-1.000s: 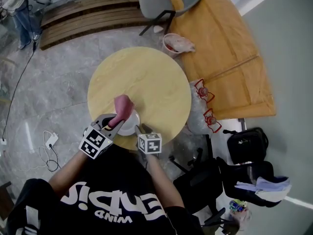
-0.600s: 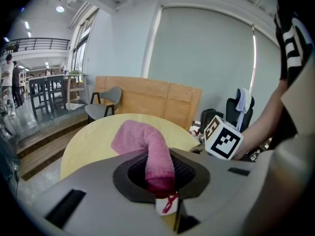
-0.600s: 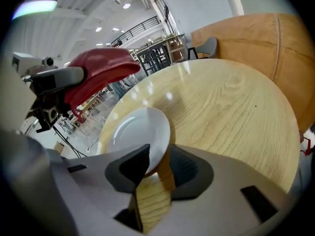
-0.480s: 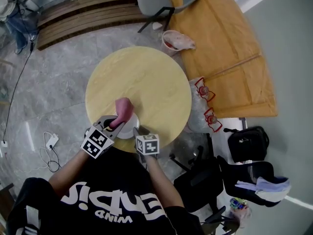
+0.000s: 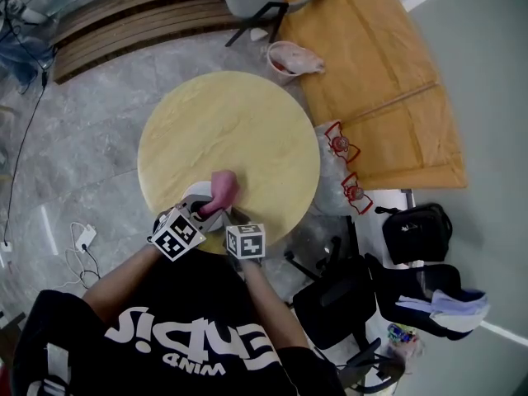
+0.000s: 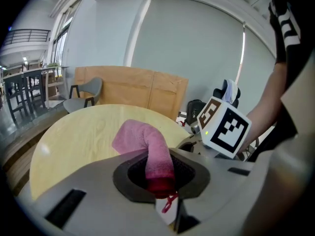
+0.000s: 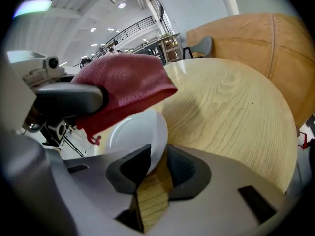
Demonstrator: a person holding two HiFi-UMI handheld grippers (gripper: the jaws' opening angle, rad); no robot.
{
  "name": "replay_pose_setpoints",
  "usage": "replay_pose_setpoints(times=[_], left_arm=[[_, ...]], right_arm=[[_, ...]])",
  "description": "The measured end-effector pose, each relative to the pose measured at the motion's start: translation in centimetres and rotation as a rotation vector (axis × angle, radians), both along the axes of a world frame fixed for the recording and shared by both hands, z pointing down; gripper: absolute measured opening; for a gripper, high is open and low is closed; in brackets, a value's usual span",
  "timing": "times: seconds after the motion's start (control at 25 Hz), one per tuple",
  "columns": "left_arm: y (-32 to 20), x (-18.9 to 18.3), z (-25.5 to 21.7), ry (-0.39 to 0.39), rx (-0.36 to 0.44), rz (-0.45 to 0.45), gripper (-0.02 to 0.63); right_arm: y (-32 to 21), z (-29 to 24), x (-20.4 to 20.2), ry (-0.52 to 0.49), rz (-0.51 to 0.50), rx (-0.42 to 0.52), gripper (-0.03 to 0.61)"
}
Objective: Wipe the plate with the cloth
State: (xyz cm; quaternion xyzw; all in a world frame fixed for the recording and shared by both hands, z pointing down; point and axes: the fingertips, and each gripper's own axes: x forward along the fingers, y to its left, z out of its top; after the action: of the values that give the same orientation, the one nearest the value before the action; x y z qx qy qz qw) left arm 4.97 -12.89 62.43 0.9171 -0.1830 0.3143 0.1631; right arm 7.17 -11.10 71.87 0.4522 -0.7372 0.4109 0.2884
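The round pale wooden bench (image 5: 239, 122) fills the middle of the room. At its near edge, close to the person, sits the small round white plate (image 7: 132, 132). The right tool (image 7: 153, 162) is clenched on the plate's rim, one jaw on each side, and the plate is tipped up a little. The left tool (image 6: 162, 183) is clamped on one end of the pink terry cloth (image 6: 147, 144). The rest of the cloth arches forward over the plate's far side. Whether it presses on the plate I cannot tell.
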Motion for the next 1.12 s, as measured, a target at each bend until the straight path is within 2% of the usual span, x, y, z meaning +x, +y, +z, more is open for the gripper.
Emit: replay_pose_setpoints(times=[0.16,0.32,0.68,1.12], left_arm=[[0.5,1.3,1.4,-0.012,-0.020,0.056,0.051],[0.6,1.7,3.1,-0.034,-0.043,0.074,0.051],[0.3,1.2,6.7,-0.105,-0.136,0.054,0.051],[0.0,1.2,8.4,-0.168,-0.179,0.026,0.051]], right_arm=[[-0.2,0.0,0.0,0.001,0.009,0.000,0.117],[-0.2,0.1,0.1,-0.001,0.018,-0.002,0.117],[-0.2,0.2,0.0,0.014,0.018,0.006,0.115],[-0.3,0.3,0.4,0.010,0.035,0.010,0.115]])
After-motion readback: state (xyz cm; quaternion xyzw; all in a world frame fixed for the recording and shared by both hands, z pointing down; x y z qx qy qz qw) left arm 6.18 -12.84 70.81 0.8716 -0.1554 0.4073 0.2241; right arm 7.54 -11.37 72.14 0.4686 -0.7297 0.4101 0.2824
